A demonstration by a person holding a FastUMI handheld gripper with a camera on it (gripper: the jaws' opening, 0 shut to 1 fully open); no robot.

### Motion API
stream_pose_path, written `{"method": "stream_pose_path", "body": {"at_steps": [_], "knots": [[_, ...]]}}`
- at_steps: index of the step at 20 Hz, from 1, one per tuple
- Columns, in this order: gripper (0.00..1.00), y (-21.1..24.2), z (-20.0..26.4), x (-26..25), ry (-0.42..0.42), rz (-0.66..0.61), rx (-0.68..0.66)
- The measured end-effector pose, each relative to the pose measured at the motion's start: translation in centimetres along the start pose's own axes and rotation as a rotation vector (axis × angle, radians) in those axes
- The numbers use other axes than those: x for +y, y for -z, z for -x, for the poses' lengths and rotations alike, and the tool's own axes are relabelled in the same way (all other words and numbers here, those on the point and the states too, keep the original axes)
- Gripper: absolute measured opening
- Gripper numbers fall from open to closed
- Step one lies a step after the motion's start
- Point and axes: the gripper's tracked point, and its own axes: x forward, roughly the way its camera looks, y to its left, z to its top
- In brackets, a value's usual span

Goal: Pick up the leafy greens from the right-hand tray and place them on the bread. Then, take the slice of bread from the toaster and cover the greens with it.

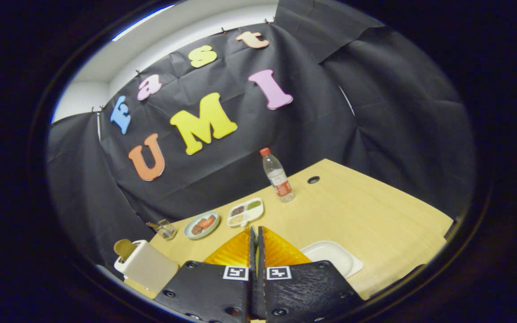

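Tongs (256, 233) closed, white tray (332, 256) just right.

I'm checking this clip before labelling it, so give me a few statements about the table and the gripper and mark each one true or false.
1. The gripper has its fingers closed together. True.
2. The water bottle lies on its side. False: it stands upright on the table.
3. A slice of bread sticks up out of the toaster. True.
4. The white tray beside the fingers is piled with food. False: what shows of it is bare.
5. The divided dish sits between the round plate and the bottle. True.
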Motion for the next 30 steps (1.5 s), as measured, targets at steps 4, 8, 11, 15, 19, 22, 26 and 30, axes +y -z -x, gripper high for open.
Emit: {"method": "stream_pose_path", "body": {"at_steps": [4,8,11,15,19,22,26,30], "knots": [[0.0,2.7,-1.4,6.8,-0.076,-0.002,0.007],[0.0,6.3,-3.6,11.7,-0.123,-0.024,0.031],[0.0,8.5,-4.4,14.4,-0.16,-0.091,0.05],[0.0,11.5,-5.3,15.9,-0.192,-0.254,0.092],[0.0,13.9,-5.7,13.3,-0.146,-0.326,0.129],[0.0,14.8,-5.2,11.0,-0.099,-0.306,0.127],[0.0,15.5,-4.9,8.1,-0.042,-0.253,0.12],[0.03,16.6,-4.9,6.0,0.007,-0.164,0.139]]}}
